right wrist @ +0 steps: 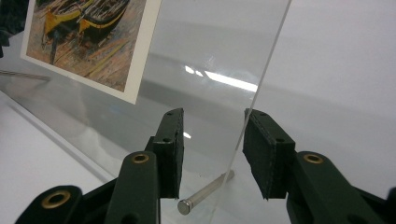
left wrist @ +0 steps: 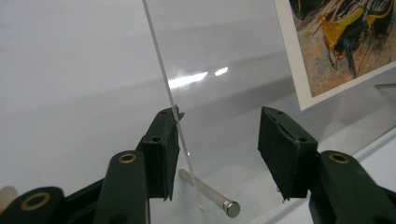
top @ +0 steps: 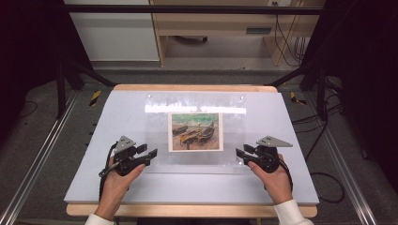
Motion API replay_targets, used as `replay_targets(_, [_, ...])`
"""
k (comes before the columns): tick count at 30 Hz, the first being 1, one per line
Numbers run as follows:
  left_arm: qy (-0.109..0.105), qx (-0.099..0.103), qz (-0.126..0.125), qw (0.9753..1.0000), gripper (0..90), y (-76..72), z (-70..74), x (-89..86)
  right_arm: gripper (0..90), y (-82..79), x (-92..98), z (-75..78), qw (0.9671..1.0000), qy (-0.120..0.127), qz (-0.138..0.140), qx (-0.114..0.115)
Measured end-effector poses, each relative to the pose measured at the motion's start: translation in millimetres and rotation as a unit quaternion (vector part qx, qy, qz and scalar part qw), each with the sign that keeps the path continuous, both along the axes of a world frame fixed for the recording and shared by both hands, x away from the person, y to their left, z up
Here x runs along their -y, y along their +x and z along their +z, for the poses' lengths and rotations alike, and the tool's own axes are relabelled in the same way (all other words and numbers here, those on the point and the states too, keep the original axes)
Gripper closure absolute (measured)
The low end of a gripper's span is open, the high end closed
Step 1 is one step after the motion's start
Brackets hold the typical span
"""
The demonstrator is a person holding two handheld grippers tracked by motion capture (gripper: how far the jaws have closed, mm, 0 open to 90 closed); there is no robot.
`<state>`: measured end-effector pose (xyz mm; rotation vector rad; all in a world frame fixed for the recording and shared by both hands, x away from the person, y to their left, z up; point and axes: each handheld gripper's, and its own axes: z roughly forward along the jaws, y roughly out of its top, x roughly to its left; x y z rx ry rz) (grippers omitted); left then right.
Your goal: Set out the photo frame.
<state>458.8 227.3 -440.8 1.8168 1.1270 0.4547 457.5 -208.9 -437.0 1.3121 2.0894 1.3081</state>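
Observation:
A clear acrylic sheet [top: 234,133] lies on the pale board [top: 108,140], with a picture of beached boats [top: 195,131] at its middle. My left gripper [top: 151,157] is at the sheet's near left corner, my right gripper [top: 240,155] at its near right corner. In the left gripper view the sheet [left wrist: 224,56] has its edge running between the open jaws of the left gripper [left wrist: 219,135], touching the left pad, with a metal pin [left wrist: 210,196] below. The right gripper [right wrist: 212,135] is open around the sheet's [right wrist: 205,46] other edge, above another pin [right wrist: 205,191]. The picture [left wrist: 341,42] [right wrist: 88,37] lies farther in.
Two small fasteners [top: 150,97] [top: 241,98] sit at the sheet's far corners. The board rests on a wooden table [top: 187,87]. Aluminium rails [top: 37,159] and cables [top: 324,180] run along the floor on both sides, and a cabinet [top: 117,33] stands behind.

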Motion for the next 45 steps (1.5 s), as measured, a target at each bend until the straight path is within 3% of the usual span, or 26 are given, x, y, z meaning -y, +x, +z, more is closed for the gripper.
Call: replay_targets(45, [0.015,-0.006,0.006,0.9998,55.6,-20.6,-1.3,0.3,69.6,-24.2,0.6,-4.1,0.9999,-0.015,-0.005,0.005])
